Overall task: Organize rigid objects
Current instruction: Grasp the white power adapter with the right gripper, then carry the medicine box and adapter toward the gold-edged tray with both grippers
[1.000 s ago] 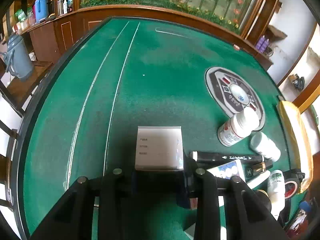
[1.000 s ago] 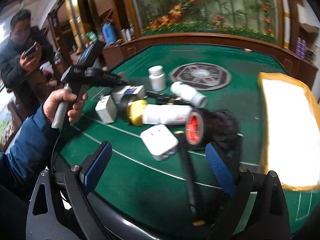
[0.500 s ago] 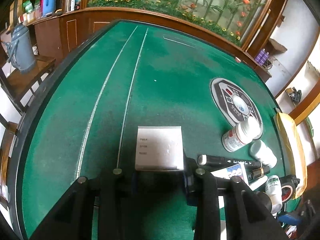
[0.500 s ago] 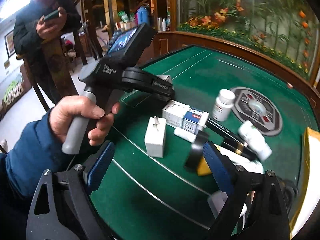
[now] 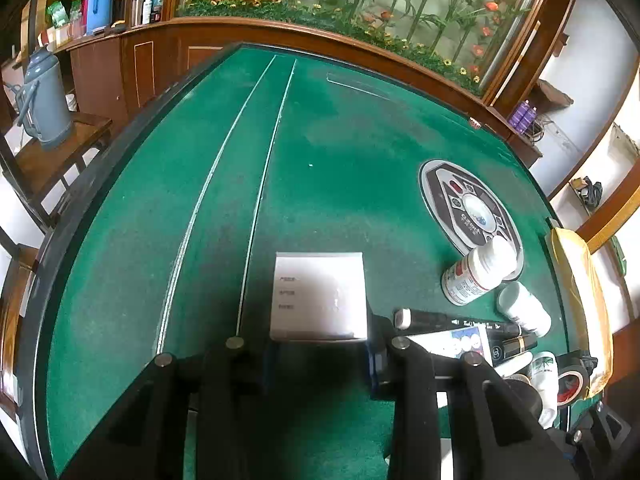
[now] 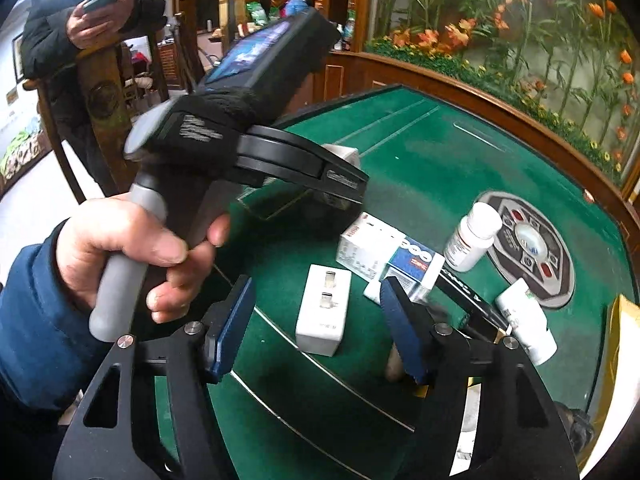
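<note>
Left tool (image 5: 320,364): closed on white box (image 5: 320,296), held over table (image 5: 160,240).
Right tool (image 6: 320,328): closing, empty, around charger (image 6: 323,308).
Left: bottles (image 5: 476,272), pens, tape unsorted.

I see the white box (image 5: 320,296) in the left gripper (image 5: 320,354), over the table (image 5: 340,152) near its near edge, just right of the two lines (image 5: 256,184). Right of it: marker (image 5: 440,317), carton (image 5: 456,340), pill bottle (image 5: 476,272) on the round panel's (image 5: 468,204) near rim, second bottle (image 5: 524,308) lying beside. Tape roll (image 5: 572,380) at the right edge. From the right wrist, the charger (image 6: 324,308) lies between my closing right gripper's (image 6: 320,328) fingers, untouched; carton behind it.
</note>
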`<state>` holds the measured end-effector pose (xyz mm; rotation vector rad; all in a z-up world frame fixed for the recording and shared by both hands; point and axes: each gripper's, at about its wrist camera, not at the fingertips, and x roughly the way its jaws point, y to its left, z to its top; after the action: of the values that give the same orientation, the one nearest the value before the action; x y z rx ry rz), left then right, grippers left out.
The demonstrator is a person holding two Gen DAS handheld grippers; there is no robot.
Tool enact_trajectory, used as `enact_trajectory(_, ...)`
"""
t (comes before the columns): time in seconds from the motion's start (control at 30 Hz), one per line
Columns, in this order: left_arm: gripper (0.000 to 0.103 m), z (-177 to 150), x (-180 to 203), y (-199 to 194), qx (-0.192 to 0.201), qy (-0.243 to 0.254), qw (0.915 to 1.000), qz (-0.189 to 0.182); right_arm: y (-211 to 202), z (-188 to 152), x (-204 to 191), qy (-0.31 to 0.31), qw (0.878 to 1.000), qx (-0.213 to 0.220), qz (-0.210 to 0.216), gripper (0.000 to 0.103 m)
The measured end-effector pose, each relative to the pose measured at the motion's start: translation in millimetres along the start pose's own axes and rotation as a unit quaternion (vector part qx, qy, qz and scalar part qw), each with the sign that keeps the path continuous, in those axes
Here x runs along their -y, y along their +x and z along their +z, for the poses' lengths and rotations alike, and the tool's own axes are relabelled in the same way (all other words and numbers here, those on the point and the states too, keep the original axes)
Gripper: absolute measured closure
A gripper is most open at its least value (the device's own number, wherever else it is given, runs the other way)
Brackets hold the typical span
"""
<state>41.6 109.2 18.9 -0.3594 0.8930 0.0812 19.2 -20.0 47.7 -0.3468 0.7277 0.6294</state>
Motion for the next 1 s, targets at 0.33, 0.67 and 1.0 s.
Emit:
enact_trajectory(0.33, 0.070, -1, -2, 1, -0.001, 0.004, 1.0000, 0.002, 31, -5, 9, 0.039, 0.998, -0.049, 0.018, 0.079)
enact_trajectory(0.67, 0.070, -2, 1, 0, 0.003, 0.011, 0.9999, 0.002, 19, -17, 24, 0.093, 0.994, -0.011, 0.058, 0.081)
enact_trajectory(1.0, 0.070, -3, 14, -9, 0.024, 0.035, 0.9989, -0.022, -8, -27, 41, 0.133, 0.988, 0.038, 0.075, 0.081)
